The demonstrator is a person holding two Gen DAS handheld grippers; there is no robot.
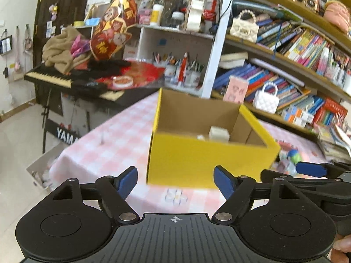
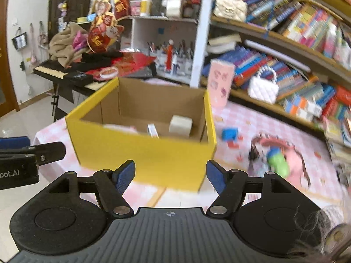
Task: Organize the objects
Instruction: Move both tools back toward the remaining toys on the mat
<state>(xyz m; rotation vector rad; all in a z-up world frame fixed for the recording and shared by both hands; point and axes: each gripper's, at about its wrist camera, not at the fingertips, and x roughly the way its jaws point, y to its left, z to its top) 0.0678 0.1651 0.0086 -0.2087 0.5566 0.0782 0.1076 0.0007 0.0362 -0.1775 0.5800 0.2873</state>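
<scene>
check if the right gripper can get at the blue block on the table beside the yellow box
Probably yes. The right gripper is open and holds nothing, and the blue block lies in the open on the checked tablecloth, just right of the yellow box, with nothing over it. The gripper would need to swing right.

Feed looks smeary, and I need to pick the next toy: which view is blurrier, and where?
Right wrist view: heavy motion blur at right, the green-and-blue toy smeared; yellow box softer too. Left wrist view: milder blur, box edges soft, shelves sharper. Both fisheye-curved.
</scene>
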